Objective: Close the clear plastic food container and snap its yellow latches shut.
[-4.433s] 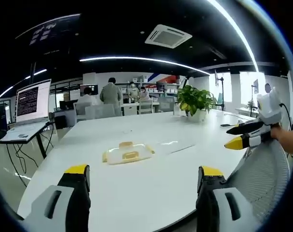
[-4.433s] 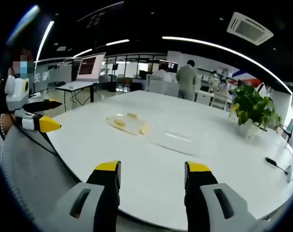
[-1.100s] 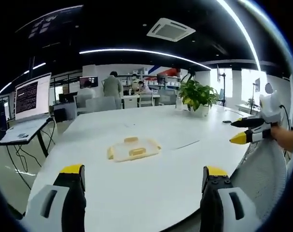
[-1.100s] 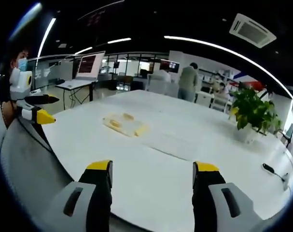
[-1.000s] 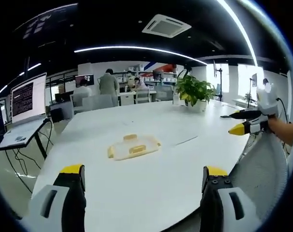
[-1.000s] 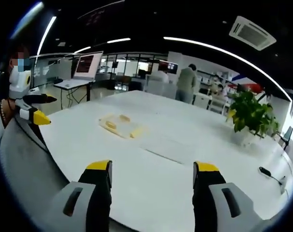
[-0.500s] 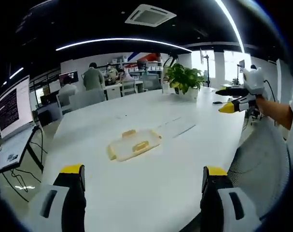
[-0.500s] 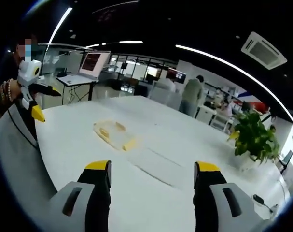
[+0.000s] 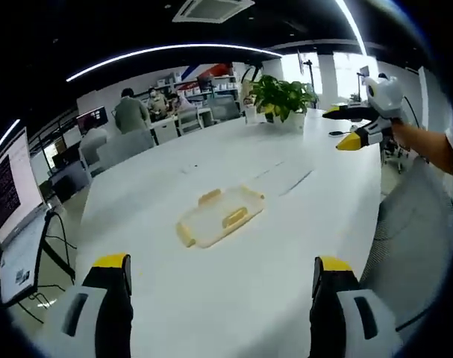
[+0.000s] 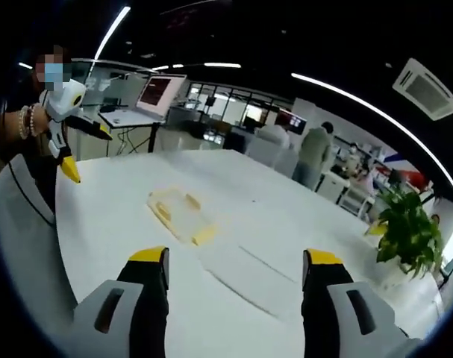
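Note:
The clear plastic food container (image 9: 219, 218) with yellow latches lies flat on the white table (image 9: 233, 291), well ahead of my left gripper (image 9: 220, 270), whose jaws stand wide apart and hold nothing. In the right gripper view the container (image 10: 178, 213) lies ahead and to the left of my right gripper (image 10: 236, 264), also open and empty. The right gripper (image 9: 354, 127), held by a hand, shows at the far right of the left gripper view; the left gripper (image 10: 71, 140) shows at the left of the right gripper view.
A potted plant (image 9: 280, 97) stands at the table's far end, and in the right gripper view the plant (image 10: 405, 224) is at right. A laptop (image 10: 146, 98) sits on a side stand. People (image 9: 130, 115) stand at desks behind. Grey mesh chair backs (image 9: 413, 224) flank the table's near edge.
Both cameras have risen and tilted down over the table, so the container appears nearer and more from above. The container has not moved. Both grippers stay open.

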### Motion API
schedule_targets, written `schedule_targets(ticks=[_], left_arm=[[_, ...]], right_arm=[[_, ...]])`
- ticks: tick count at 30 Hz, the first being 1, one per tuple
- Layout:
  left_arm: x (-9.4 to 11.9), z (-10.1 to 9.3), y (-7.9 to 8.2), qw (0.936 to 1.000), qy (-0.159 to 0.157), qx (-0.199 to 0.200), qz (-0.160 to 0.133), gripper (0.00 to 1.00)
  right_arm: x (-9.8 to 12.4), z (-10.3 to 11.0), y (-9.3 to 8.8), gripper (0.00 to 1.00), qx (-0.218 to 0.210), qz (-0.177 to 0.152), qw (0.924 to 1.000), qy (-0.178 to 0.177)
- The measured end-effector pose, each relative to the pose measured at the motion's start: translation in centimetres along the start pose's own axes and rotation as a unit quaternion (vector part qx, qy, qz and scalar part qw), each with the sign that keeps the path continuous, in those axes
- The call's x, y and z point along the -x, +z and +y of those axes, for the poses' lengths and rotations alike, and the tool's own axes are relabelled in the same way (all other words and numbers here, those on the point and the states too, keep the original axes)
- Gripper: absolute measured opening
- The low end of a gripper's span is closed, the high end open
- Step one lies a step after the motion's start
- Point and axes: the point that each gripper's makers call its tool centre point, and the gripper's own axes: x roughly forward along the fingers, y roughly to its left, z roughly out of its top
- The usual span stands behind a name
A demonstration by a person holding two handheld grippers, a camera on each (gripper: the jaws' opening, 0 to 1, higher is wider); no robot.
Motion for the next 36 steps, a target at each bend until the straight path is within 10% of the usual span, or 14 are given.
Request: schedule_targets(ticks=[19,36], left_arm=[[-6.0,2.4,1.8,0.9964,-0.059,-0.06,0.004,0.99],[-11.1,4.9,-0.8,0.986,-0.101,-0.115,0.067,0.99]], right_arm=[[-6.3,-0.4,0.5,0.71,0.04,0.012,0.998,0.048],[-12.6,1.8,0.6,0.71,0.147,0.039,0.9815,0.116]])
